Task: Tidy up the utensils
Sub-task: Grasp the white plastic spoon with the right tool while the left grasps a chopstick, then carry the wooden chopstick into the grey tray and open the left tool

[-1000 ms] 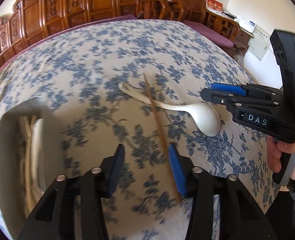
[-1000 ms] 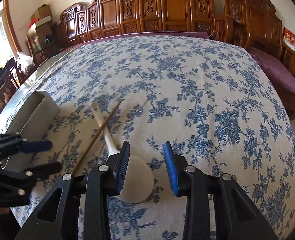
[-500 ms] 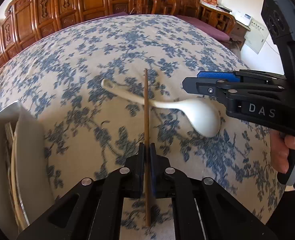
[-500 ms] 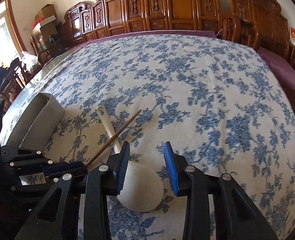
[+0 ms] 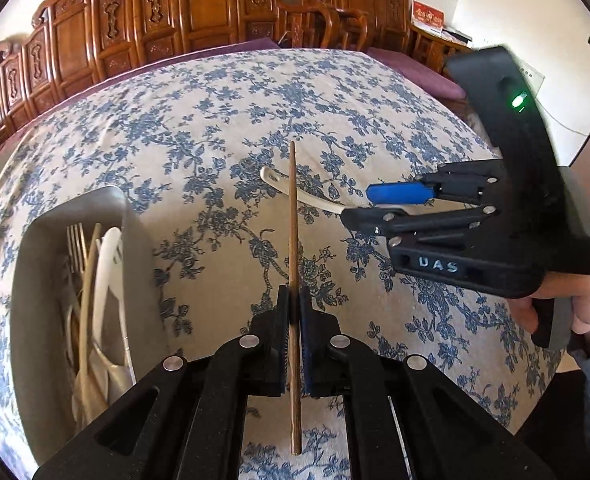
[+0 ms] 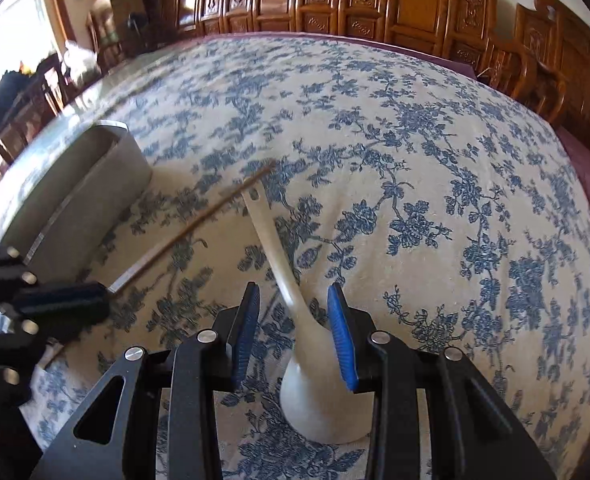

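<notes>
My left gripper (image 5: pixel 293 304) is shut on a brown wooden chopstick (image 5: pixel 293 216), which points away over the cloth and is lifted off it. A white ceramic spoon (image 6: pixel 295 308) lies on the floral tablecloth. Its handle (image 5: pixel 291 190) passes under the chopstick's far end. My right gripper (image 6: pixel 293 304) stands open with the spoon's neck between its blue pads (image 6: pixel 341 332), not touching them. In the left wrist view the right gripper (image 5: pixel 391 200) is at the right, held by a hand (image 5: pixel 575 312). The left gripper (image 6: pixel 63 300) appears at the left of the right wrist view.
A grey utensil box (image 5: pixel 35 280) stands at the left, holding forks, white spoons and pale chopsticks. In the right wrist view the grey utensil box (image 6: pixel 75 200) is at the left. Carved wooden chairs (image 5: pixel 215 12) line the table's far side.
My left gripper closed on the chopstick and lifted it. My right gripper moved along the spoon, so the spoon's neck now lies between its pads instead of the bowl.
</notes>
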